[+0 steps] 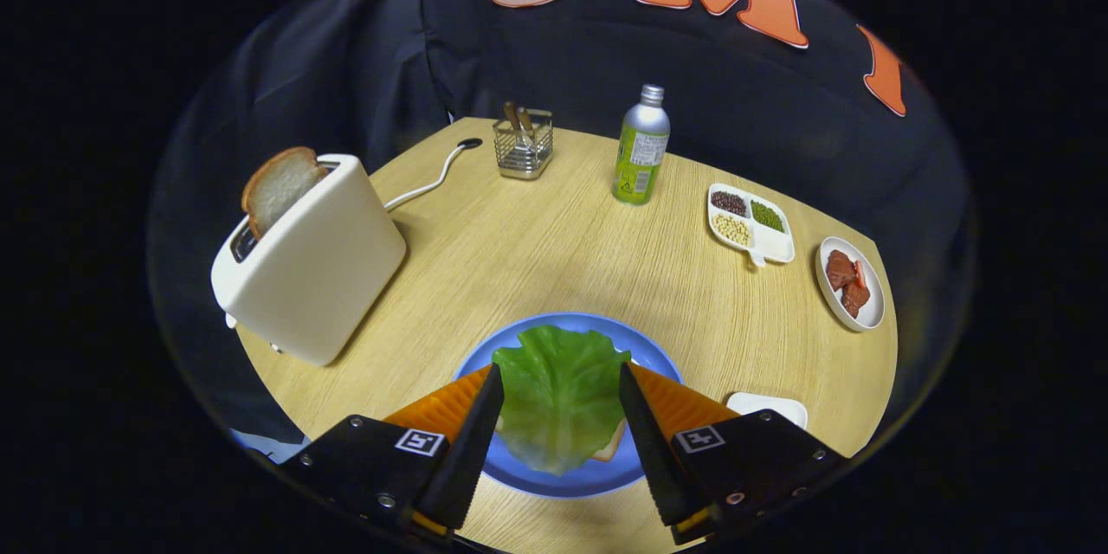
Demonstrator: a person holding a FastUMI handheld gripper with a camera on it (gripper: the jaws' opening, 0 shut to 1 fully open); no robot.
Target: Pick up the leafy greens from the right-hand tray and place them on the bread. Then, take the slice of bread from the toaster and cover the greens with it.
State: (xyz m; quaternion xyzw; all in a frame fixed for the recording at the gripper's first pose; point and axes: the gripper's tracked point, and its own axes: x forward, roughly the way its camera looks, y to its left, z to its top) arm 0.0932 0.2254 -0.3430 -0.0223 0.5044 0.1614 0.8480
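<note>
A green lettuce leaf (pixel 560 398) lies flat on a slice of bread (pixel 611 448), of which just a corner peeks out, on a blue plate (pixel 597 480). My gripper (pixel 560 372) hovers over the plate and is open. Its two fingers stand at either side of the leaf, close to its edges, with no visible squeeze on it. Beyond the fingers to the left stands a white toaster (pixel 316 264) with a slice of bread (pixel 277 186) sticking up out of its slot.
A round wooden table (pixel 519 260) carries a wire utensil holder (pixel 523 143) and a green-labelled bottle (pixel 642 147) at the back. On the right are a divided dish of beans (pixel 751 223), a small dish of red meat pieces (pixel 851 281) and a white tray (pixel 766 405). The toaster's cable (pixel 424 186) runs toward the back.
</note>
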